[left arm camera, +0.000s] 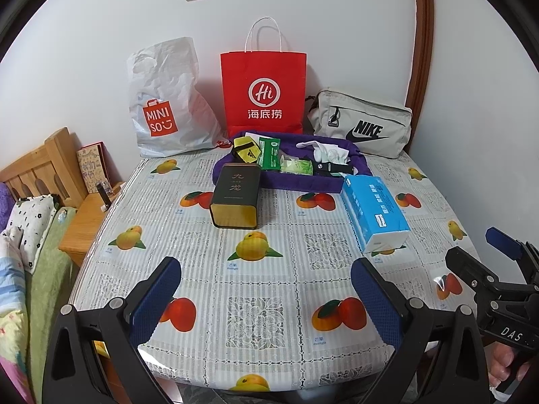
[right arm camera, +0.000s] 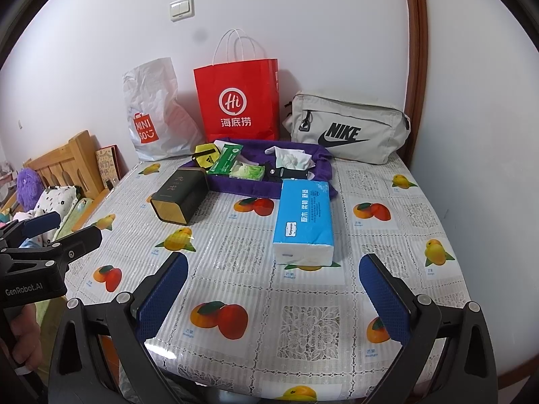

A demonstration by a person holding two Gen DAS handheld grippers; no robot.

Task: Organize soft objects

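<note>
Both my grippers, left gripper (left arm camera: 266, 298) and right gripper (right arm camera: 273, 294), wide open, empty, over bare near table edge (right arm camera: 303, 353), tissue pack (right arm camera: 303, 222) just ahead of right.

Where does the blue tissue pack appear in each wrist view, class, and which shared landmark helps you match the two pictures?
Left wrist view: the blue tissue pack lies right of centre, beyond the right fingertip of the open claw.
Right wrist view: the blue tissue pack lies near centre, slightly right, ahead of the open claw.
Shared landmark: the red paper bag stands against the wall behind it.
</note>
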